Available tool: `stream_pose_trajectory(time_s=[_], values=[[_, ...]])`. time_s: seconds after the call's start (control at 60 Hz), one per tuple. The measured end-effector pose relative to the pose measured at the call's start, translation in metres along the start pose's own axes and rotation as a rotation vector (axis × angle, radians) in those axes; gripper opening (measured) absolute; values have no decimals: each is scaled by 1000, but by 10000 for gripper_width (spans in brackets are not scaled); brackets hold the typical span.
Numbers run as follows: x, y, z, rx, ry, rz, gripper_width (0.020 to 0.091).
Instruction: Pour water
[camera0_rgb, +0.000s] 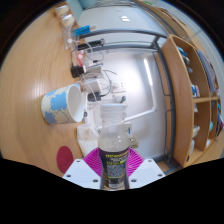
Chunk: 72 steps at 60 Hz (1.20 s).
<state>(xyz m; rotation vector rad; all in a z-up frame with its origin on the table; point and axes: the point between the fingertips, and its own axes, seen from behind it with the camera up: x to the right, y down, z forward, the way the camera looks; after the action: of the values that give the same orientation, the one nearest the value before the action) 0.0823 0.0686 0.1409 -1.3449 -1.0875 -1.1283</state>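
A clear plastic water bottle (113, 140) with a dark label stands between my fingers, its cap end pointing away from me. My gripper (113, 163) is shut on the bottle, with the magenta pads (96, 160) pressing its labelled body from both sides. A white cup (62, 103) lies tilted on the pale table (140, 85), ahead of the bottle and to the left, with its opening facing the bottle.
A clear rack with small items (88, 55) stands at the far end of the table. A wooden shelf unit (190, 90) runs along the right. A dark red round object (65, 156) lies left of my fingers.
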Motion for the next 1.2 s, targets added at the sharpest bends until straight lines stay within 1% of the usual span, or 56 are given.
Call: stream_pose_trajectory(time_s=[0.067, 0.117, 0.183, 0.417, 0.5, 0.7, 0.75, 0.817, 0.933, 1.033, 1.133, 1.15, 1.2], values=[[-2, -8, 15, 25, -11, -151, 282], [-1, -13, 21, 27, -11, -259, 281], [2, -21, 31, 52, 5, -392, 281], [9, -41, 45, 83, 71, -783, 282], [6, -41, 46, 82, 70, -838, 282], [7, -39, 44, 77, 78, -795, 283], [9, -40, 41, 82, 79, -736, 284], [10, -34, 39, 78, 50, -561, 283], [-1, -11, 35, 17, -55, -49, 282], [-4, 3, 31, -7, -136, 392, 283], [-15, 8, 29, 0, -219, 778, 283], [-15, 8, 29, 4, -230, 836, 296], [-17, 12, 31, 16, -260, 978, 296]])
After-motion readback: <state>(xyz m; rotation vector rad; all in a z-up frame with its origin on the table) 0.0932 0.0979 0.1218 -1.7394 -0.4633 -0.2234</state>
